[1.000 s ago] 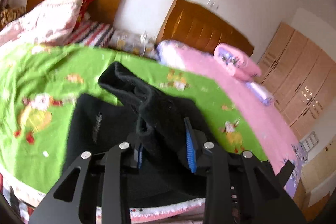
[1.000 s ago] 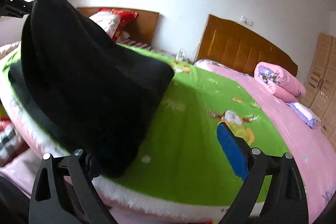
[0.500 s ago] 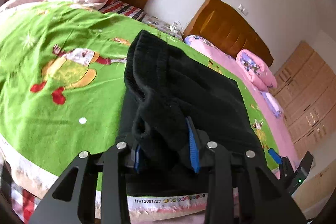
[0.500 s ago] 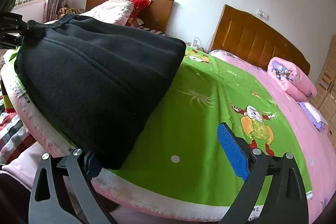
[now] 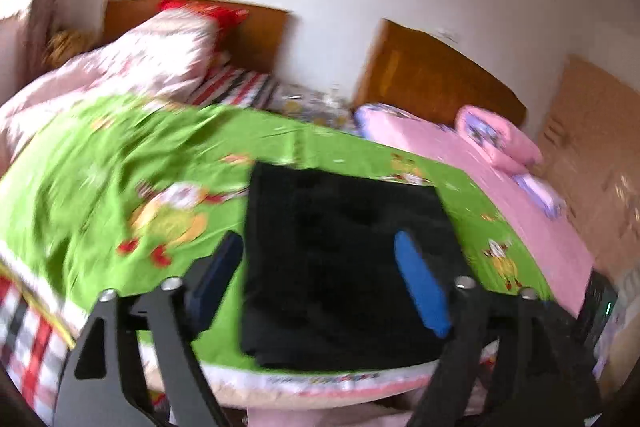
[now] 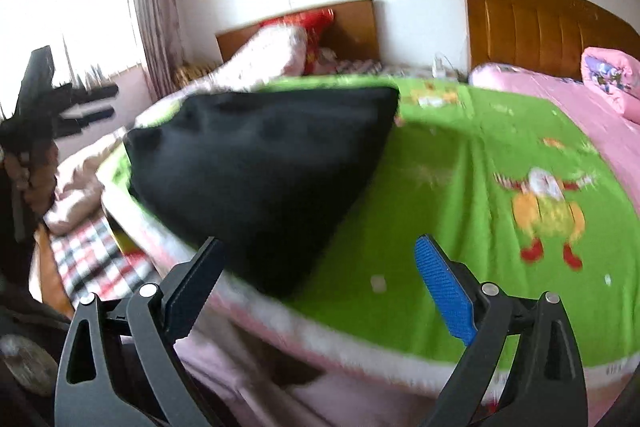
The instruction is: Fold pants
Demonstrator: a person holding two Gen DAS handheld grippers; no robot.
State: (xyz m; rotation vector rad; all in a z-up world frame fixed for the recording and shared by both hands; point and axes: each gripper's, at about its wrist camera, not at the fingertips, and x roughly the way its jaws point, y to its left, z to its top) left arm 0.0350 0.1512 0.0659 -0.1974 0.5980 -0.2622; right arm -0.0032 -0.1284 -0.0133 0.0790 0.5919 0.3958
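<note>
Pants: the black pants (image 5: pixel 344 267) lie as a folded, roughly square stack on the green bedspread (image 5: pixel 120 163), close to the bed's near edge; no loose leg or waistband shows sticking out.
Left gripper: my left gripper (image 5: pixel 320 283) has just been opening and its jaws now stand wide; the pants lie beyond and between them, but neither pad presses on the cloth, so I hold nothing.
Right gripper: my right gripper (image 6: pixel 320 287) also stands wide and empty, with only bedspread and the stack's near corner seen through the gap.
Which way the pants lie: straight ahead and below my left gripper; ahead and off to the left of my right gripper.
Nearer hand: the left, I judge, since the stack fills its view while the right sees it from the side.
Long axis: the stack seems to run slightly longer away from me than across, though blur makes that uncertain.
Stage: I judge the fold laid down and released; what remains is probably smoothing or one more fold, best started with the left.
</note>
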